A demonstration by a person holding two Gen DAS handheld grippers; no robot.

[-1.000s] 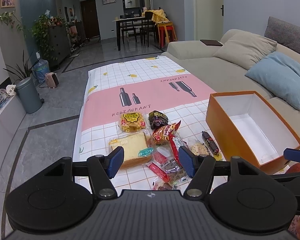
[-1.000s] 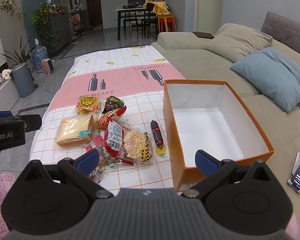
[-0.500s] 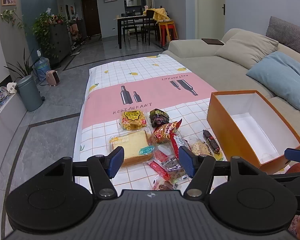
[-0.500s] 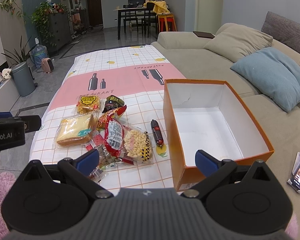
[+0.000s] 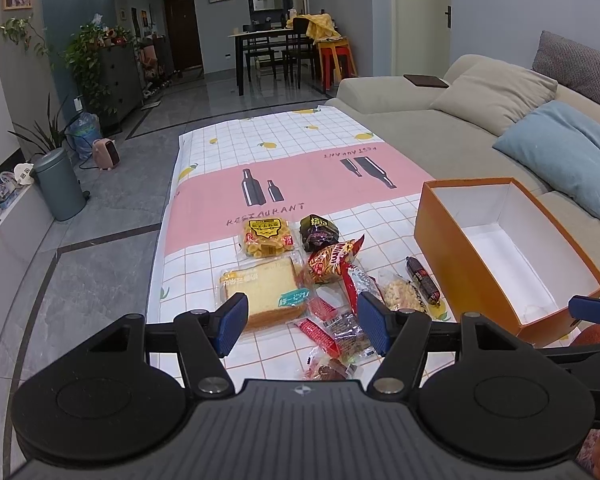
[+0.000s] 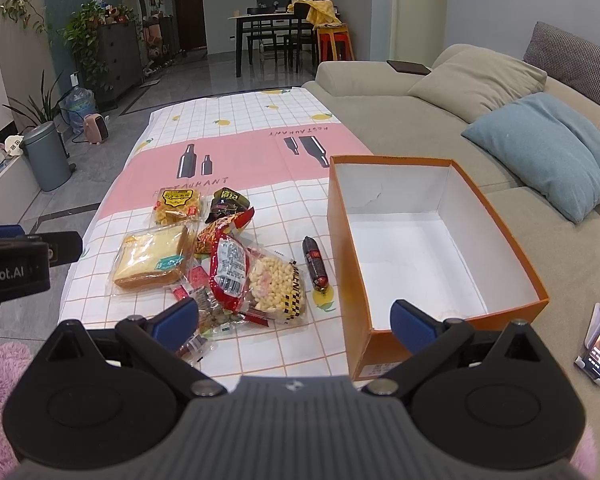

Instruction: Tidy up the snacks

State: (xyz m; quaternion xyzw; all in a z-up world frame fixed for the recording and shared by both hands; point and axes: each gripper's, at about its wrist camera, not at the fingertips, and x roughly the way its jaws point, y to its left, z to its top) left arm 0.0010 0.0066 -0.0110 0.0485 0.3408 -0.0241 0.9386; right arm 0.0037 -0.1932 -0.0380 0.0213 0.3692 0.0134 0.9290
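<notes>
Nothing is packed yet: the orange box (image 6: 440, 248) stands empty at the worktop's (image 6: 260, 148) right edge. The snacks (image 6: 224, 256), among them the bread pack (image 6: 152, 256) and sausage stick (image 6: 315, 264), lie heaped mid-worktop just beside it. Left tool (image 5: 298, 320) and right tool (image 6: 296, 320) both hover wide apart near the front edge, holding nothing. All the sorting remains.

Tablecloth-covered table (image 6: 260, 136) — snack packets (image 6: 220, 256), sausage (image 6: 315, 263), orange box (image 6: 496, 216)
</notes>
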